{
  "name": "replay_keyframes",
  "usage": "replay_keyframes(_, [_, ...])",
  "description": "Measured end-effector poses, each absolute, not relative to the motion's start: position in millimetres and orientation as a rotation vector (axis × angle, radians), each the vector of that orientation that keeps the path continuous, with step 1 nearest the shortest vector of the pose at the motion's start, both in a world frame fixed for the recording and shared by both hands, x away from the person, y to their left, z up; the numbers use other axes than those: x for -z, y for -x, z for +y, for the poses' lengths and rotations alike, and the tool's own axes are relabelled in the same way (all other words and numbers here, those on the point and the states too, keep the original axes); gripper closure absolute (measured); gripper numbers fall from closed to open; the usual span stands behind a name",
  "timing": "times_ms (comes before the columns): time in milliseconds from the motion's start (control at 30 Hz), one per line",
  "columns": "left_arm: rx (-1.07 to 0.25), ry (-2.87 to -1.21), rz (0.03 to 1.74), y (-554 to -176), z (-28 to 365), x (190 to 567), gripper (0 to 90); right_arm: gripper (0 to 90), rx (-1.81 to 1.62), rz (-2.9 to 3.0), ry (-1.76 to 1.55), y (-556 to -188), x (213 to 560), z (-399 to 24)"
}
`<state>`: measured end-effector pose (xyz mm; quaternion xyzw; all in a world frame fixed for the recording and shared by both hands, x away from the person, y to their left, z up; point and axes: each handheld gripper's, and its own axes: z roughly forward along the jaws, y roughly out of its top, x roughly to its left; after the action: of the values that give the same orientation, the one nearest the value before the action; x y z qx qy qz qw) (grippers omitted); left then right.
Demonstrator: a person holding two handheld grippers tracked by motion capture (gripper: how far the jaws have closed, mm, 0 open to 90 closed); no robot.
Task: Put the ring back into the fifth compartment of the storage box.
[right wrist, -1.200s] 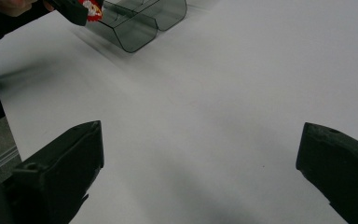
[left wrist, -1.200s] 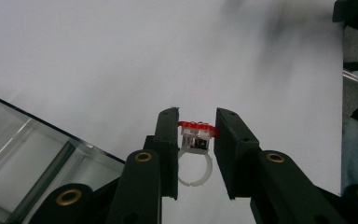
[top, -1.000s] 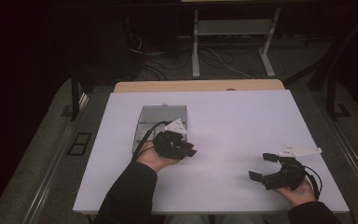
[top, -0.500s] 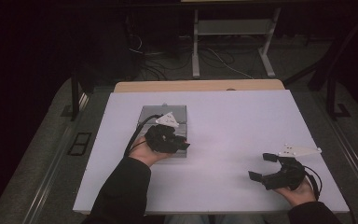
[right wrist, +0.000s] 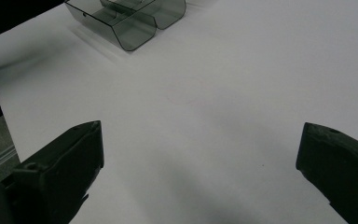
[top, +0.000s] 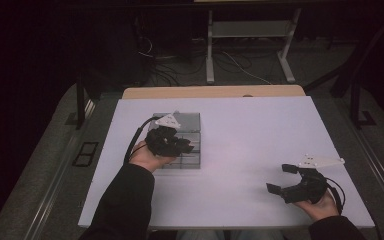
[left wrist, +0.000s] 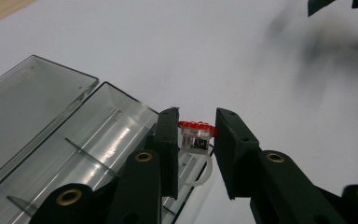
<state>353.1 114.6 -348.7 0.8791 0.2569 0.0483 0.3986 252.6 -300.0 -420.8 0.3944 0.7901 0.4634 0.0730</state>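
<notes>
A clear grey plastic box (top: pixel 189 131) with divided compartments lies open on the white table, its lid (left wrist: pixel 25 107) folded flat beside it. My left gripper (top: pixel 186 146) hovers over the box, shut on a small clear ring with a red top (left wrist: pixel 196 136). In the left gripper view the ring (left wrist: pixel 196 138) sits pinched between the two black jaws, just above the box's near compartment (left wrist: pixel 116 135). My right gripper (top: pixel 281 178) rests near the table's front right, open with nothing between its fingers; the right gripper view shows its jaws spread wide over bare table, with the box (right wrist: pixel 130 18) far off.
The white table top (top: pixel 250 135) has a wooden strip (top: pixel 212 92) along its far edge. Beyond it stand a metal frame (top: pixel 250 45) and loose cables on a dark floor. A rail runs along the table's left side.
My left gripper has moved up the picture and slightly left, from the box's front edge to over its compartments. The right gripper has stayed where it was.
</notes>
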Motion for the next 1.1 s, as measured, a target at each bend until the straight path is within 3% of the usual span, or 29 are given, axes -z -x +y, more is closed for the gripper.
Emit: replay_keyframes(1100, [-0.193, -2.166, 0.780, -376, 147, 354, 69.7, 0.2, -1.386, 2.377, -1.180, -254, 422, -300])
